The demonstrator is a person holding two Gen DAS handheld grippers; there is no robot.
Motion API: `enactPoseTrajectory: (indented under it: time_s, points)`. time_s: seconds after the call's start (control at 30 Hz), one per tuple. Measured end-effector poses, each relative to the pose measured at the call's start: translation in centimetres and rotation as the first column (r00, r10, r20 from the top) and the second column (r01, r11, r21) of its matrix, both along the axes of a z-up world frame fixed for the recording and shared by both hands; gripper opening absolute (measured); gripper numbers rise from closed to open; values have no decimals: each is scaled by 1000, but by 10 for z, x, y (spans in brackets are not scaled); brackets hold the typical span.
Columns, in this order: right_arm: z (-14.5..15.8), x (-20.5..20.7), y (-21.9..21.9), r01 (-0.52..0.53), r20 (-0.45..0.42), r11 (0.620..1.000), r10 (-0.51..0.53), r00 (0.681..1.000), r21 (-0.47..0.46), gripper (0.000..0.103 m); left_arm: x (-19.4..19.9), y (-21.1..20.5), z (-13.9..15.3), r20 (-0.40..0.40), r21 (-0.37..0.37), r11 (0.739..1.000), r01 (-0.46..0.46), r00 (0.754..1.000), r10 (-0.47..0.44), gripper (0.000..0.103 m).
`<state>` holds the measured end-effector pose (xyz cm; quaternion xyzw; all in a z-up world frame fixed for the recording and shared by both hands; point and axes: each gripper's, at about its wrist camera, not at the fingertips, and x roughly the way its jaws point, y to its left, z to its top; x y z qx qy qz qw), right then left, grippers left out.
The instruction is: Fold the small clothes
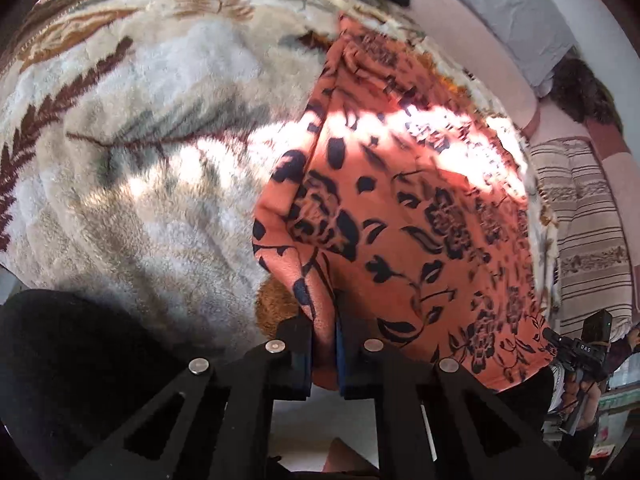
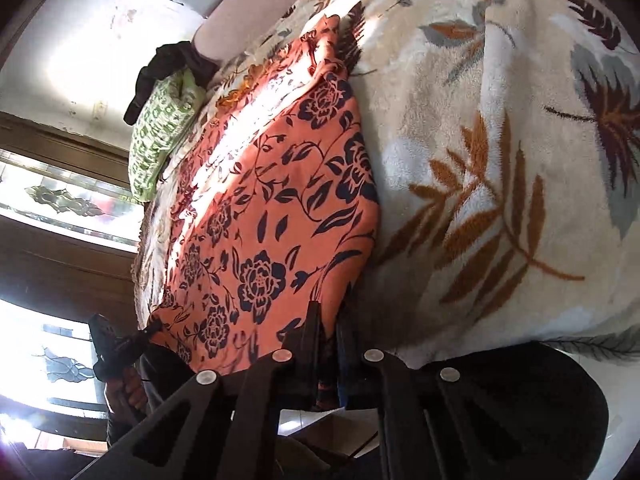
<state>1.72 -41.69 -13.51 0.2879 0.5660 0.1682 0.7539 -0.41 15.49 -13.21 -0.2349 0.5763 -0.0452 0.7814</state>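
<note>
The orange floral garment (image 1: 400, 216) lies spread on the fluffy leaf-patterned blanket (image 1: 132, 128), its near edge pinched at one corner by the left gripper (image 1: 324, 344) and at the other by the right gripper (image 2: 329, 332). A green patterned pillow (image 2: 160, 136) sits beyond it, with a striped cloth (image 1: 580, 232) alongside.

Garment (image 1: 400, 208) spread on blanket (image 1: 140, 120), near edge in both claws, pillow (image 2: 160, 136) beyond

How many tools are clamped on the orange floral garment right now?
2. The left tool pinches the orange floral garment at one near corner; the right tool pinches the other near corner. The garment lies spread over the leaf-patterned blanket.
</note>
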Motion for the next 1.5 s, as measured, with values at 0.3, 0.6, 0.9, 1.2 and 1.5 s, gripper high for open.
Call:
enactPoseTrajectory:
  time_s: [0.3,0.6,0.9,1.2,1.5]
  points:
    - [8,43,-3,22,5,991,-22,1000,130,5,63,-10,70,129,-57,996,70,990,-62,9]
    - [115,198,-20,115,243,970,-167,955,215,16,202,-33,158,341,-13,990,137,932,-125,9]
    - [10,30,14,102,-90,947,-78,993,305,94,173,-27,125,327,13,991,136,936,-132,9]
    - [-49,10,54,157,-144,948,-120,982,277,14,148,-24,123,329,55,992,116,936,-128,9]
    - [14,10,46,104,46,932,-128,991,348,6,91,-21,132,376,82,985,151,911,-171,9]
